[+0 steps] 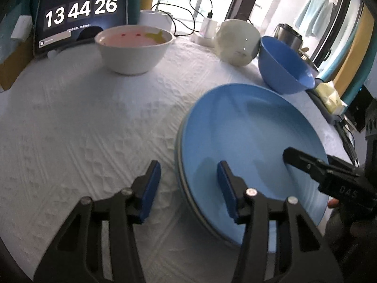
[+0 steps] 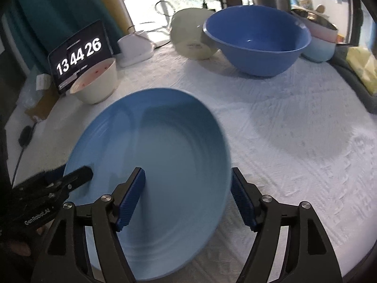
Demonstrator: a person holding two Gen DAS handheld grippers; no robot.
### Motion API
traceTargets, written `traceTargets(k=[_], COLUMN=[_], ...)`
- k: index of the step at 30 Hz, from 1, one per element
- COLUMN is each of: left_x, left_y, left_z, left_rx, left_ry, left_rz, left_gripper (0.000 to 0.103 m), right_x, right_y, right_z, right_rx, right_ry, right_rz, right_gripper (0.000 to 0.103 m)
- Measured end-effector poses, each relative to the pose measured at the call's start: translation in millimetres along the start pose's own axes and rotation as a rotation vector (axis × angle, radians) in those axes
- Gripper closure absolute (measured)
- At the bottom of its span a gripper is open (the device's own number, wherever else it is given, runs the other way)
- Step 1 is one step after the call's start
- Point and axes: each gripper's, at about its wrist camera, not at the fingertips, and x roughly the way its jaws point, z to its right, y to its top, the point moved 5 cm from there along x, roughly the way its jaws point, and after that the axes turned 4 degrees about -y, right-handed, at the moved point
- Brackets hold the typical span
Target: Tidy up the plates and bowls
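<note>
A light blue plate lies on the white tablecloth, stacked on another plate whose grey rim shows under its left edge. My left gripper is open and straddles that left rim: one pad is over the cloth, the other over the plate, and neither touches it. In the right wrist view the blue plate looks blurred. My right gripper is open astride the plate's right rim, with its outer pad close beside the edge. Each gripper's black finger shows in the other's view.
A white bowl with a pink inside stands before a tablet showing a clock. A cream bowl lies tipped beside a deep blue bowl. Pink and pale blue bowls and a yellow pack sit at the far right.
</note>
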Motion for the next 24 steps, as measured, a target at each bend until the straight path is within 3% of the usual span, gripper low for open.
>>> traceTargets(k=[3,4,5,11,24], left_x=[2.5,3.6,5.4,1.4,-10.3], left_y=[0.4,0.1,-0.3,-0.7,1.3], left_z=[1.9,4.1,8.0,5.0,-24.5], left_rx=[0.002,0.003,0.007,-0.002,-0.041], left_ry=[-0.017,-0.033,-0.057,-0.062,-0.028], left_rz=[0.002,-0.004,-0.009,-0.001,0.016], left_gripper=[0.052,0.053,0.056,0.062,0.062], right_x=[1.5,1.4,1.0,0.2,6.0], right_y=[-0.9,-1.2,-1.2,-1.3,5.8], right_z=[2.5,1.1,-1.1,-4.4,-33.9], right_rx=[0.021,0.024,0.024,0.042,0.009], right_ry=[0.024,0.04,0.038,0.022,0.034], right_rz=[-0.004,-0.004,-0.001,0.004,-0.01], right_gripper=[0.029,0.035,0.035,0.036,0.038])
